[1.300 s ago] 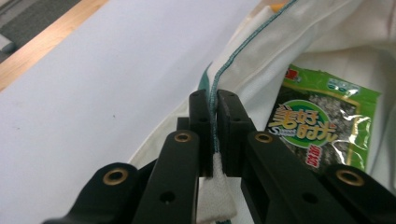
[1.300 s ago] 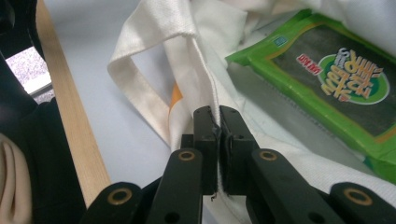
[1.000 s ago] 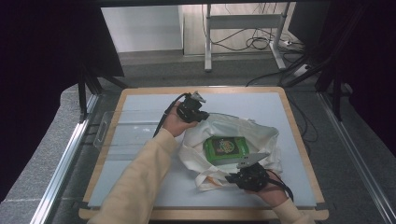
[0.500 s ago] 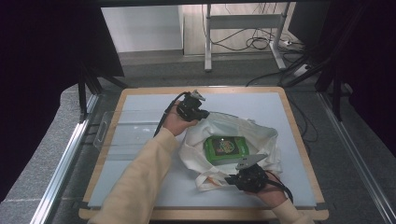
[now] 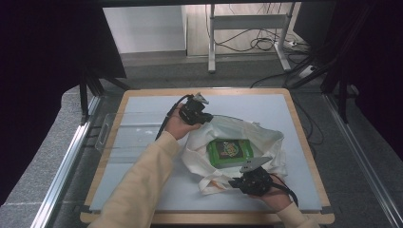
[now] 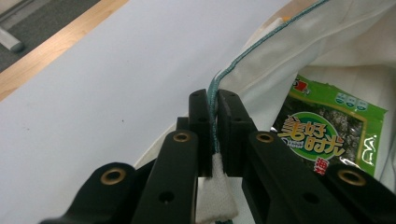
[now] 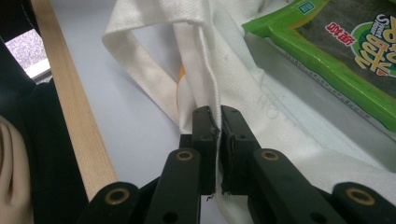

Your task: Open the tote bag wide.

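A white cloth bag [image 5: 237, 142] lies spread on the pale worktop [image 5: 142, 156], toward its right half, its mouth pulled wide between two tools. At the bag's far-left edge, the left hand-held gripper [image 6: 214, 109] is clamped on the green-stitched rim [image 6: 243, 58], the thin hem pinched flat between its black jaws; in the high view the same tool [image 5: 202, 115] sits at the bag's upper-left corner, held in a hand whose cream sleeve [image 5: 138, 190] crosses the worktop from the near edge. At the bag's near edge, the right hand-held gripper [image 7: 215, 122] is likewise closed on a fold of the white fabric, beside the bag's looped handle [image 7: 140, 77]; seen from above it [image 5: 236, 182] rests at the bag's lower side, just inside the worktop's wooden border [image 5: 304, 137]. Inside the open bag, roughly at its centre, lies a flat green snack packet [image 5: 229, 151] with yellow lettering, face up and apart from both tools. Whether the packet rests on the bag's inner cloth or on a shiny liner beneath it is hard to judge from the right gripper view.
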The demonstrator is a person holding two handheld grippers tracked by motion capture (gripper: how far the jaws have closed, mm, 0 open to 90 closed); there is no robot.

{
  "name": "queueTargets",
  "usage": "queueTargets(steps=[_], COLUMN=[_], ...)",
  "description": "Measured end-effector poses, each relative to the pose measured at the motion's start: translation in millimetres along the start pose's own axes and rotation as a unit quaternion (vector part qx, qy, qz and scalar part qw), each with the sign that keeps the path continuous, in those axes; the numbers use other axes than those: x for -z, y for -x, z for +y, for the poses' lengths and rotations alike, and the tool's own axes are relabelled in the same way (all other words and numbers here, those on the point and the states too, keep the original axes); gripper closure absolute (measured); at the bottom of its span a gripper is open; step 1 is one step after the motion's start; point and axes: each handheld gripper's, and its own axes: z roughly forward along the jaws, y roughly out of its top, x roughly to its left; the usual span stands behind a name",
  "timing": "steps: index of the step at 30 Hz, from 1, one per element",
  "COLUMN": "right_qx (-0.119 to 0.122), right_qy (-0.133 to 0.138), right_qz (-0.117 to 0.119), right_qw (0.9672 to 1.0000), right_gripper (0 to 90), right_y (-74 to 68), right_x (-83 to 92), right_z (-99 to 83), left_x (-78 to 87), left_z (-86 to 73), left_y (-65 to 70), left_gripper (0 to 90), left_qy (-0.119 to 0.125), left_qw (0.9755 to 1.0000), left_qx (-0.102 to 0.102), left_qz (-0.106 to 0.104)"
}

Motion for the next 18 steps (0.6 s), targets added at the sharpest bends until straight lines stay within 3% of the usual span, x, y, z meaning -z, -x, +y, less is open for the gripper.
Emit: queueTargets(steps=[12, 14, 18], right_qx=[0.002, 0.003, 0.008], right_qy=[0.003, 0.002, 0.011], right_qz=[-0.003, -0.003, -0.002], right_qw=[1.0000, 1.0000, 0.9999], right_gripper=[81.2, 79.6, 71.6], right_y=[-1.2, -1.3, -2.6], right_x=[0.0, 0.0, 2.3], right_z=[0.7, 1.0, 3.1], left_x=[9.1, 10.8, 17.3], left_z=[-5.3, -6.1, -7.1], left_y=[6.0, 5.9, 7.4], left_gripper=[82.8, 79.7, 65.2], left_qy=[0.007, 0.011, 0.020], left_qw=[0.9999, 0.9998, 0.9995], left_qx=[-0.006, -0.005, -0.002], left_qz=[-0.012, -0.016, -0.023])
